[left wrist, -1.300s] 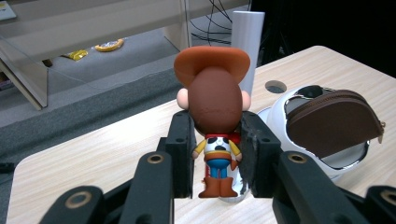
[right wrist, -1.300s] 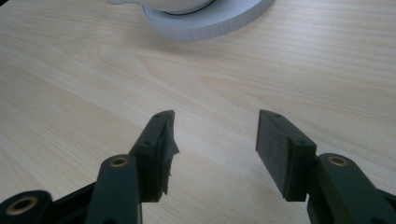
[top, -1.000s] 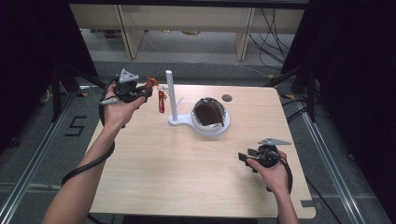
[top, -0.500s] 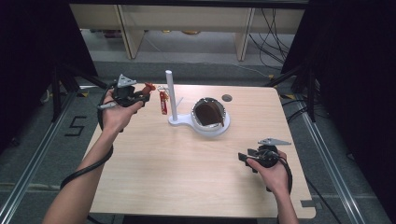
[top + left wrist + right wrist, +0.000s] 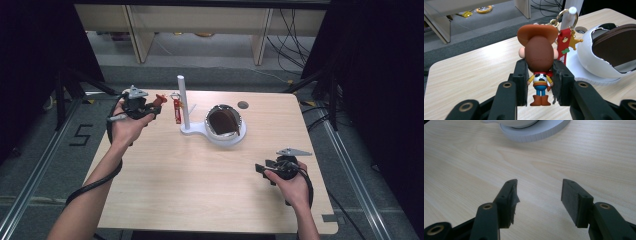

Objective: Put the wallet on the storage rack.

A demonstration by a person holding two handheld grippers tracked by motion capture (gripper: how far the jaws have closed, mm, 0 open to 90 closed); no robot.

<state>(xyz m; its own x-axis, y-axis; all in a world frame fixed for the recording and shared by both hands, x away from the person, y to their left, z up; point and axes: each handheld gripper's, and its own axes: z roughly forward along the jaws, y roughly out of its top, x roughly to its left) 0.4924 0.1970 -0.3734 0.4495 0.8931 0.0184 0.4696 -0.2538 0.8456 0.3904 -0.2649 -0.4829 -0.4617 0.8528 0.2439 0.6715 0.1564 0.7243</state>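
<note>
Left tool: my left tool point(image 5: 154, 104) is up at the far left of the counter point(image 5: 200, 190), its jaws pressed against both sides of a small cowboy figure point(image 5: 539, 65).
Cowboy figure: it wears a brown hat, a yellow shirt, blue trousers and brown boots; in the left gripper view I see it from behind, upright between my jaws. In the high view it shows as a small red-brown shape point(image 5: 159, 98) at the tip of the tool.
Strap: a red strap point(image 5: 563, 48) with a yellow star hangs just beyond the figure, on a gold ring hooked to a peg on the white post point(image 5: 182, 102). I cannot tell whether strap and figure are joined.
Stand: the post rises from a flat white base point(image 5: 197, 131) in the middle far part of the counter.
Bowl: a white round shell point(image 5: 226, 126) sits on the right part of that base, holding a dark brown pouch point(image 5: 616, 45) with a zip edge.
Right tool: my right tool point(image 5: 261, 168) is low at the near right of the counter, well apart from the stand; its jaws stand wide apart with nothing between them.
Right hand: my hand point(image 5: 290, 182) grips it from behind.
Hole: a small dark round hole point(image 5: 243, 105) lies in the counter just beyond the bowl.
</note>
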